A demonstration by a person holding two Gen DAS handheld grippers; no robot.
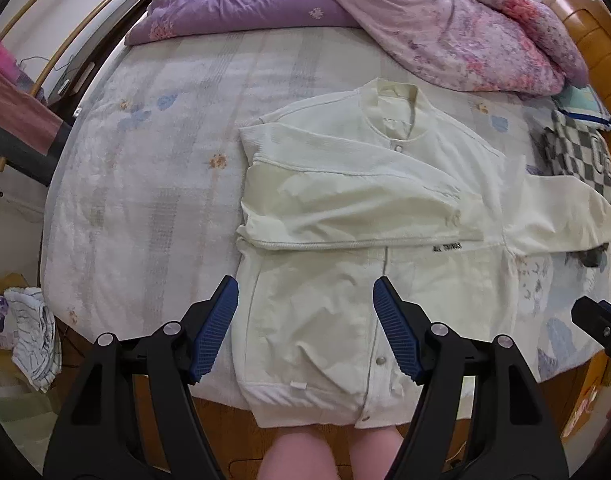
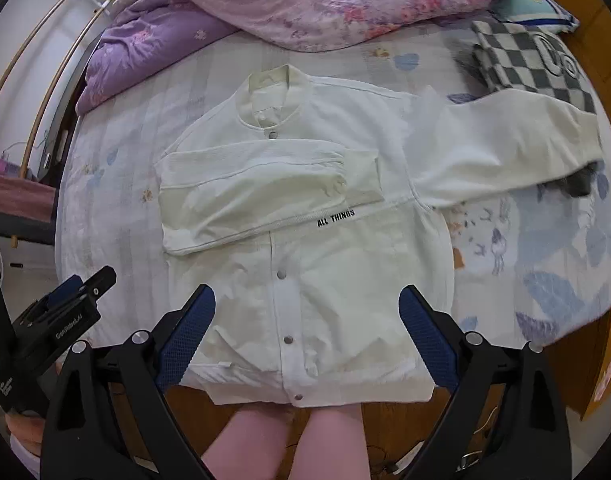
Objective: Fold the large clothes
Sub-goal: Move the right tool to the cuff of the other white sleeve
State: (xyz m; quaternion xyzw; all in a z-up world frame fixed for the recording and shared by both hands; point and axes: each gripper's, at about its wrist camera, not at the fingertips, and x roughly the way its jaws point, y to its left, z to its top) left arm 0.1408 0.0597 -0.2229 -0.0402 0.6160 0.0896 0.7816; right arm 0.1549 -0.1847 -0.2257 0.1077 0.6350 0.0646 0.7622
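Note:
A cream snap-button jacket (image 1: 329,300) lies face up on the bed, collar far, hem at the near edge; it also shows in the right wrist view (image 2: 325,280). Its left sleeve (image 1: 345,200) is folded across the chest. The other sleeve (image 2: 505,152) stretches out to the right. My left gripper (image 1: 305,328) is open and empty, hovering above the jacket's lower left part. My right gripper (image 2: 307,336) is open and empty above the hem area. The left gripper's body shows at the left of the right wrist view (image 2: 61,316).
A purple floral quilt (image 1: 385,12) is piled at the bed's far side. A checkered cloth (image 2: 529,60) lies at the right, by the stretched sleeve's cuff. The pale patterned sheet (image 1: 145,180) is bare to the left. A crumpled cloth (image 1: 33,332) lies on the floor at left.

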